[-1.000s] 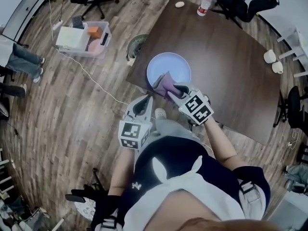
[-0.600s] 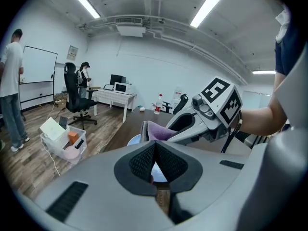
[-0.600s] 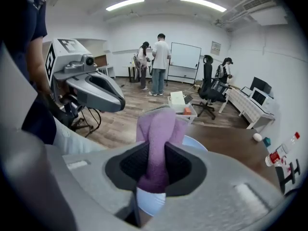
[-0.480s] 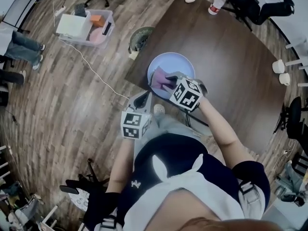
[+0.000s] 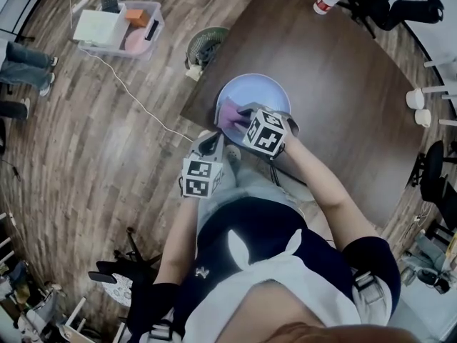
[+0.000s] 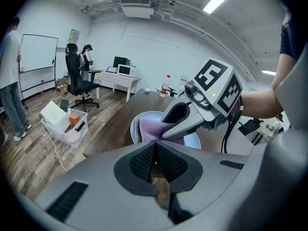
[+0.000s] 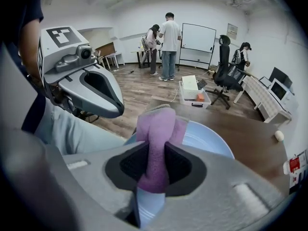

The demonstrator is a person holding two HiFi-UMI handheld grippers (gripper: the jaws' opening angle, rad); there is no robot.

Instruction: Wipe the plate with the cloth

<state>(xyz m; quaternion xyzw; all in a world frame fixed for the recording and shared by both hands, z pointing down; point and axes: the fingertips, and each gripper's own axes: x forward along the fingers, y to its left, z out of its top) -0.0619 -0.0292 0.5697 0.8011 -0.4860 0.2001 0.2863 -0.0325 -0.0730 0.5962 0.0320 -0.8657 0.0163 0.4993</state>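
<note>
Now, purple cloth (image 5: 230,116) over blue plate (image 5: 265,89).

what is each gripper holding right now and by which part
The right gripper pinches the purple cloth at a bunched fold, over the plate. The left gripper is shut on nothing.

plate (image 5: 270,91): round, pale blue, shallow w/ a low raised rim. Sits flat on the dark brown table (image 5: 343,77), right by the corner nearest the person. cloth (image 7: 159,124): purple, fuzzy, grey trim on one edge, bunched into a thick fold & pinched btw the jaws of the right gripper (image 7: 156,153), the fold poking out past them. It's over the plate's near-left part; can't tell if it actually touches the surface tbh.
</note>
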